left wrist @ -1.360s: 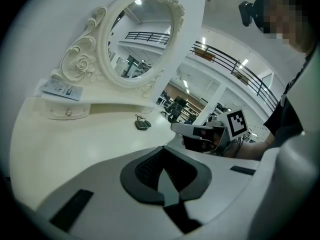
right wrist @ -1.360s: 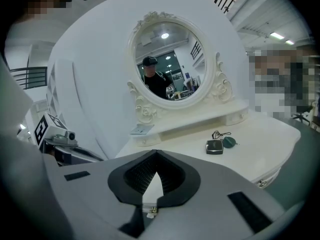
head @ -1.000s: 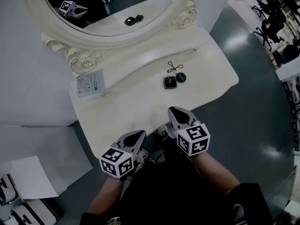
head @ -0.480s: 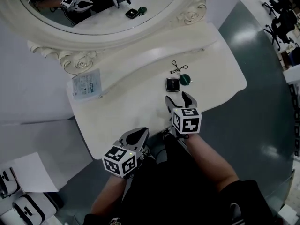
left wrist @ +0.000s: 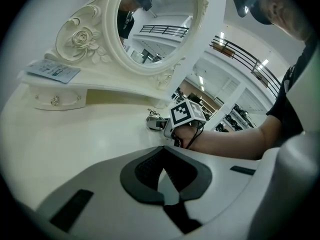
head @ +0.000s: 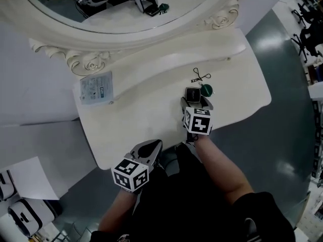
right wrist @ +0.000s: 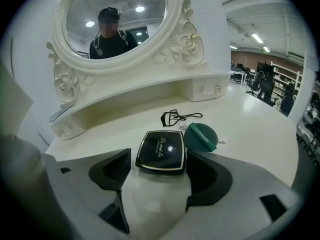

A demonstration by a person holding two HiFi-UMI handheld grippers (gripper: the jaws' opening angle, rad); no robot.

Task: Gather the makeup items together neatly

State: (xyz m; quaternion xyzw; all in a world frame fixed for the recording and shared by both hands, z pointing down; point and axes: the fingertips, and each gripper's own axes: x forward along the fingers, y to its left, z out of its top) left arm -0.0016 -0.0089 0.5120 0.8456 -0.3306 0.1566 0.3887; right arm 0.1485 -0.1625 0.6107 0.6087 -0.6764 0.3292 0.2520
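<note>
Black compact between right gripper's just-opened fingers, its view shows; left gripper's together.

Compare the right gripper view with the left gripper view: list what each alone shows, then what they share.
Right gripper view only: the right claw, jaws just opened wide, black compact between them. Left gripper view only: the left claw shut and empty, the right gripper's marker cube, the person's forearm. Both: oval mirror, white dressing table.
</note>
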